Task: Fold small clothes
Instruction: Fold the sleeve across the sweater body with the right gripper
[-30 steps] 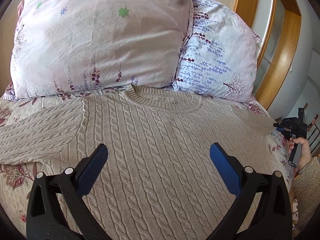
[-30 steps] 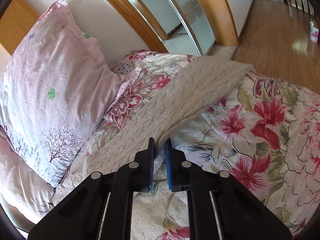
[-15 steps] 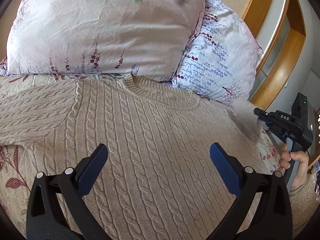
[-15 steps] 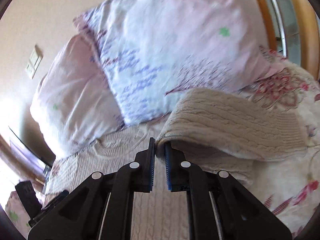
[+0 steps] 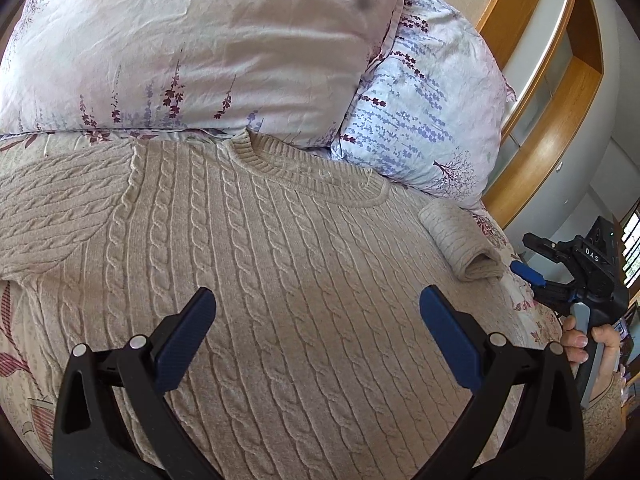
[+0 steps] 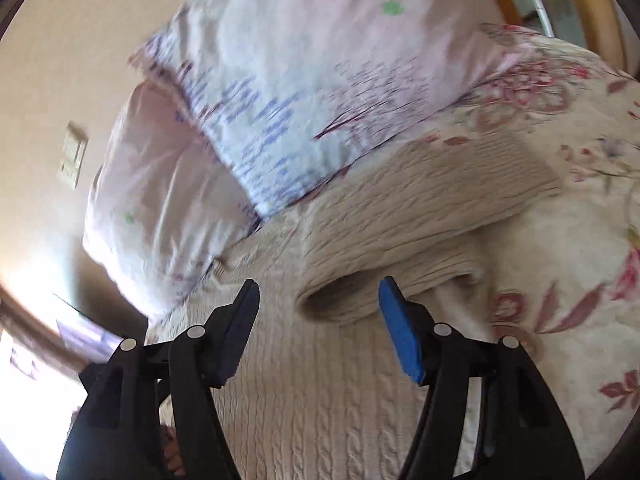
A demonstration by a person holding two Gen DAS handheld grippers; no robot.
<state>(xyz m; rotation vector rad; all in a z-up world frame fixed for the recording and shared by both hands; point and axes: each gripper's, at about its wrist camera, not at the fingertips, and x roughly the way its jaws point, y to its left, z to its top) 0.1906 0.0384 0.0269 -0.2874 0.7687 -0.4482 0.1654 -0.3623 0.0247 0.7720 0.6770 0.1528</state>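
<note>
Two pillows (image 5: 192, 48) lean at the head of the bed (image 6: 580, 240), and the beige cable-knit sweater (image 5: 280, 280) lies flat on the floral cover just below them, its collar touching their lower edge. One sleeve (image 6: 400, 240) is folded in over the body (its cuff gapes open). The left hand-held gripper (image 5: 316, 320) hovers above the sweater's chest, jaws wide and empty. The right hand-held gripper (image 6: 320, 312) is opening, with the sleeve's cuff just ahead of its unpressed pads.
</note>
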